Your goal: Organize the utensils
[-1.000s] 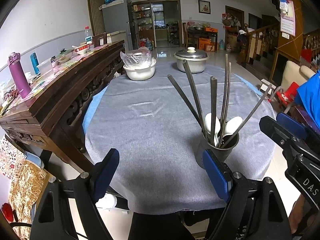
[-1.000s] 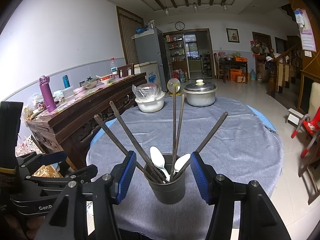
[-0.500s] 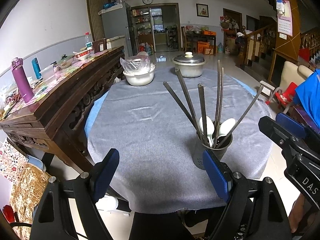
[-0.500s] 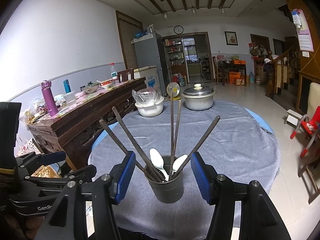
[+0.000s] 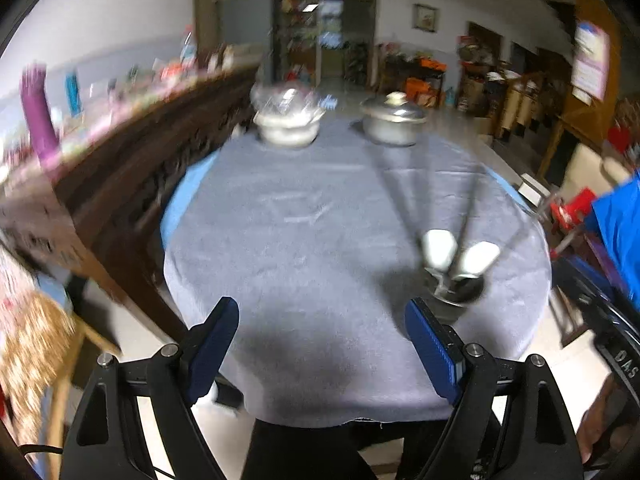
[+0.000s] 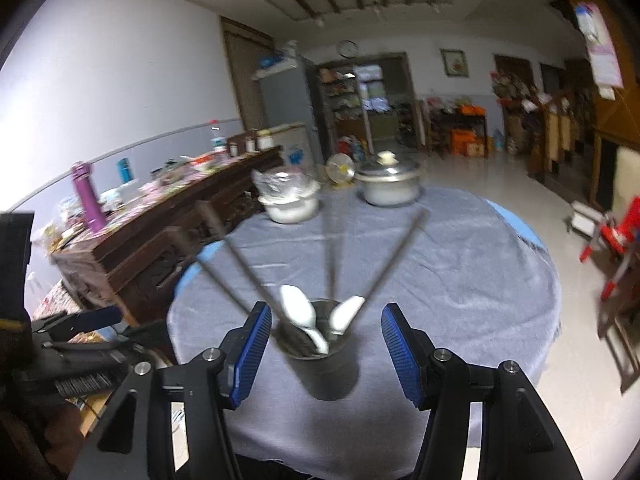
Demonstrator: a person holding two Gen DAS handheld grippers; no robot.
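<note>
1. From the right wrist view, a dark utensil cup [image 6: 320, 344] is seen standing on the grey-clothed surface [image 6: 460, 280], between the blue pads of the right hand-held gripper [image 6: 322, 350]. The jaws are held partly apart, with a gap left on each side of the cup, so nothing is gripped.
2. In the same view, two white spoons [image 6: 298, 306] and several long dark utensil handles [image 6: 394, 258] are seen fanning up out of the cup, blurred.
3. Only in this view is the left hand-held gripper seen from outside, low and to the left of the right one, as a dark frame with one blue pad.
4. From the left wrist view, the left hand-held gripper [image 5: 320, 344] is shown with its jaws wide apart and only bare cloth between them. The cup is placed ahead and to the right, just beyond the right-hand pad, apart from it.
5. In this view the right hand-held gripper is reduced to a dark body at the right edge, with a blue sleeve [image 5: 618, 232] above it.
6. A lidded steel pot [image 5: 394, 120] and a plastic-covered white bowl [image 5: 288, 120] are seen at the far edge of the surface in both views.
</note>
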